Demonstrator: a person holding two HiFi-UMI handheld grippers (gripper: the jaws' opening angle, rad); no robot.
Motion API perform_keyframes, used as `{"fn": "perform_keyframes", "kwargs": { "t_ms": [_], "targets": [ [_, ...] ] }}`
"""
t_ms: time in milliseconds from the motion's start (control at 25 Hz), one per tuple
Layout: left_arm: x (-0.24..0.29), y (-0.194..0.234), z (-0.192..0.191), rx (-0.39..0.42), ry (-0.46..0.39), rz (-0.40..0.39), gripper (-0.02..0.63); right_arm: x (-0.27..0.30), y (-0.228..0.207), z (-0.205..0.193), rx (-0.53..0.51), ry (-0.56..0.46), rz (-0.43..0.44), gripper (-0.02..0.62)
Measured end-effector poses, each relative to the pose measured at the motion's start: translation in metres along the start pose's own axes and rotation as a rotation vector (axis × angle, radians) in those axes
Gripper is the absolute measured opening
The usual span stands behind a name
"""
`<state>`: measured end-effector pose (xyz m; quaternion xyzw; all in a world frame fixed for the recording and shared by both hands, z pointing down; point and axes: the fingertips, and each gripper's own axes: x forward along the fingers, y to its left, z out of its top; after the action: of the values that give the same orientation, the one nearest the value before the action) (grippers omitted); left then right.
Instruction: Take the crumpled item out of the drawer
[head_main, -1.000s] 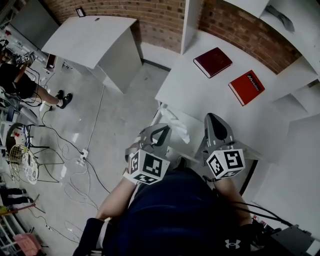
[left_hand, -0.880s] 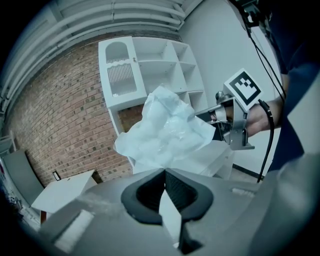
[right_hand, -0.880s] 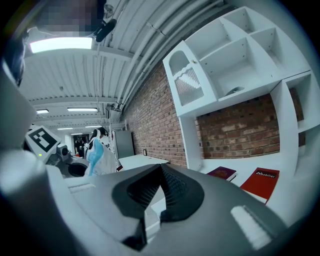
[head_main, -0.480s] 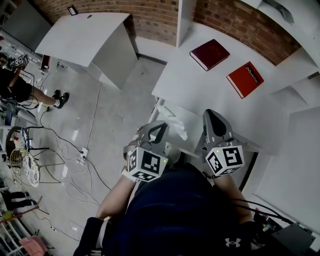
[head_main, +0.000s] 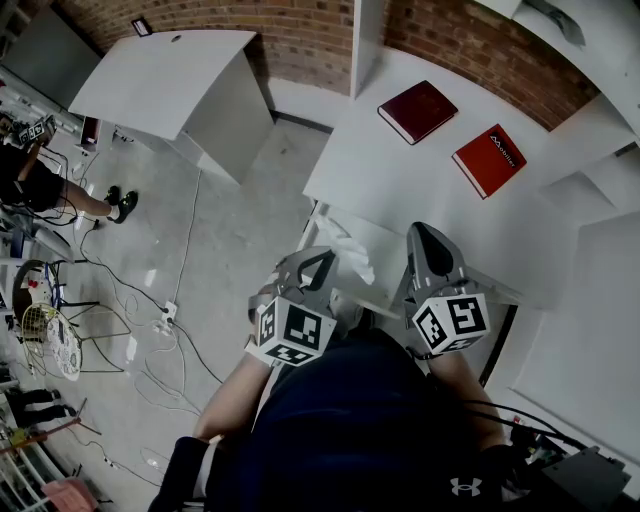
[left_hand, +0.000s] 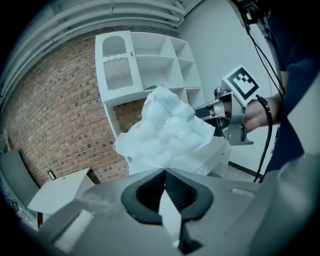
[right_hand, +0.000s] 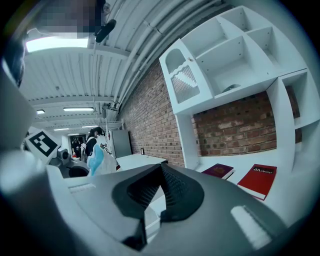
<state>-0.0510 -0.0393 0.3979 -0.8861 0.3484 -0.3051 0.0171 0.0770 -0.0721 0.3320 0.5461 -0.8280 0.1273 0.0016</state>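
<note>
Nearest in the head view, the two marker cubes sit side by side over the person's lap. The left claw (left_hand: 164, 171) is pressed together, and in its own view a thin edge of the crumpled item (left_hand: 167, 125) sits pinched at the tips. The right claw (right_hand: 161, 169) is also pressed together, with nothing between its jaws. It hangs at 3 o'clock from the left one and points out over the surface (head_main: 400, 190).

The crumpled item is a pale, translucent wad. From the left claw's tips it bulges toward 12 o'clock in that claw's view and toward 1 o'clock in the head view. Its long axis runs roughly on from the claw's own line, so the bulk hangs beyond the tips, not beside them. It sits over the open drawer (head_main: 390, 255), between the two claws and much closer to the left. I cannot tell whether its lower folds are clear of the drawer's rim.

I judge that the coming move depends on drawing the left claw back toward the body, at 6 o'clock, so that the wad trails out. The right claw plays no part in the hold.

Farther out on the surface, at 12 to 1 o'clock, lie a dark red book (head_main: 417, 110) and a red book (head_main: 491, 160), apart from each other. The brick wall (head_main: 300, 35) stands behind them.
</note>
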Motion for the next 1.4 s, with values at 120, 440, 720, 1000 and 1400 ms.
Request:
{"fn": "perform_keyframes", "kwargs": {
  "t_ms": [120, 440, 720, 1000, 1400],
  "targets": [
    [0.002, 0.000, -0.002, -0.001, 0.004, -0.001, 0.003, 0.001, -0.001, -0.002, 0.000, 0.002, 0.000, 0.002],
    [-0.002, 0.001, -0.004, -0.011, 0.004, -0.015, 0.005, 0.000, 0.005, -0.003, 0.001, 0.010, -0.004, 0.002],
    [0.002, 0.004, -0.008, -0.013, 0.006, -0.019, 0.003, 0.003, 0.002, -0.008, 0.004, 0.014, -0.009, 0.002],
    [0.003, 0.007, -0.009, -0.009, 0.006, -0.027, 0.003, 0.005, 0.003, -0.007, 0.007, 0.016, -0.018, 0.002],
    [0.003, 0.010, -0.013, -0.003, 0.009, -0.038, 0.003, 0.006, 0.006, -0.009, 0.008, 0.018, -0.026, 0.002]
  ]
}}
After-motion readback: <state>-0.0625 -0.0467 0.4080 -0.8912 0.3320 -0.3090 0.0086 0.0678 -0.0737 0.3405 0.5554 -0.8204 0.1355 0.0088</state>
